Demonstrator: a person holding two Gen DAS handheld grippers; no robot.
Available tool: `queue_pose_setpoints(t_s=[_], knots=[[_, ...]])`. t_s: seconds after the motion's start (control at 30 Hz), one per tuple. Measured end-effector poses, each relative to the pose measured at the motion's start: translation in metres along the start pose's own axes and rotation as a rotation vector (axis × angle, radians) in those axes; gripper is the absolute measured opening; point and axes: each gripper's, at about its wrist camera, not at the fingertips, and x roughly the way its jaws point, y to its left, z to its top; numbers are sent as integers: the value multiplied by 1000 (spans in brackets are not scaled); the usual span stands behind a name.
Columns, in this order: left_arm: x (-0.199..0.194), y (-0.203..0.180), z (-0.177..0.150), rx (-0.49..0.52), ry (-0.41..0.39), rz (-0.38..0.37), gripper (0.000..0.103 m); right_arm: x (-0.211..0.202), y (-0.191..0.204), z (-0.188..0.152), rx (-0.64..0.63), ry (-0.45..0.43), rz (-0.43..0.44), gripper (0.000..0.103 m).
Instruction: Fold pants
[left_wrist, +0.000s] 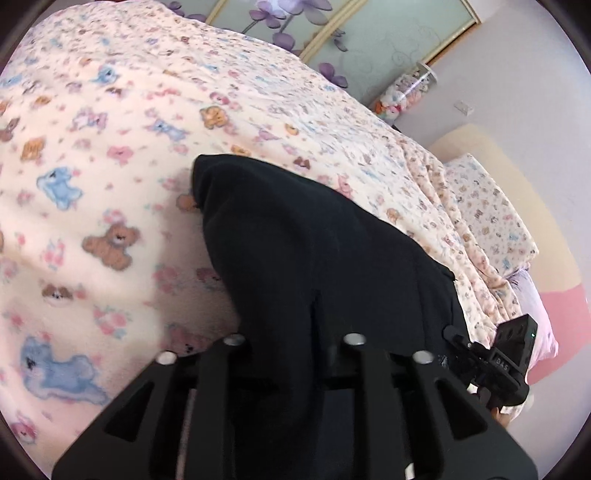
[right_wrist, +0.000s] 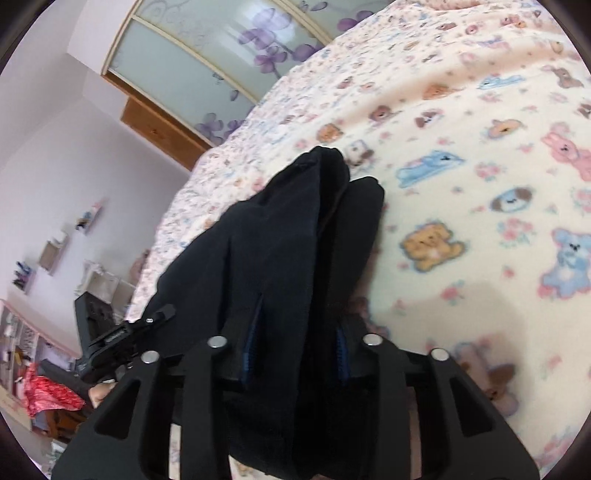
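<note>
Black pants (left_wrist: 303, 251) hang doubled over above a bed with a teddy-bear print blanket (left_wrist: 92, 147). My left gripper (left_wrist: 295, 369) is shut on one edge of the pants; the cloth covers its fingertips. My right gripper (right_wrist: 295, 369) is shut on the other edge of the pants (right_wrist: 295, 236), where blue lining shows at two slits. The pants are lifted, and their far folded end rests near the blanket (right_wrist: 480, 166). Each view shows the other gripper beside the cloth: the right one (left_wrist: 498, 358) and the left one (right_wrist: 110, 332).
A pillow (left_wrist: 487, 214) lies at the bed's right end. A wardrobe with purple flower panels (right_wrist: 207, 62) stands behind the bed. Shelves and a red bag (right_wrist: 51, 395) are at the left of the right wrist view.
</note>
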Motion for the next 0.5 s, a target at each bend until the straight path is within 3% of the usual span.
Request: queue_pose_setpoints(t_s=[0.07, 0.17, 0.27, 0.33, 0.4, 0.5], knots=[[-4, 3, -2, -12, -18, 27, 48, -5, 7, -5, -42, -5, -53, 47], [-30, 6, -3, -1, -101, 128, 69, -20, 12, -8, -68, -24, -95, 47], [-78, -6, -4, 85, -273, 310, 85, -41, 25, -10, -129, -100, -163, 47], [-101, -19, -8, 147, -349, 373, 91, -59, 44, -15, -215, -179, -211, 47], [-120, -45, -22, 235, -413, 374, 95, -73, 70, -25, -301, -234, -211, 47], [-127, -83, -47, 328, -425, 309, 101, -78, 104, -44, -439, -262, -234, 47]])
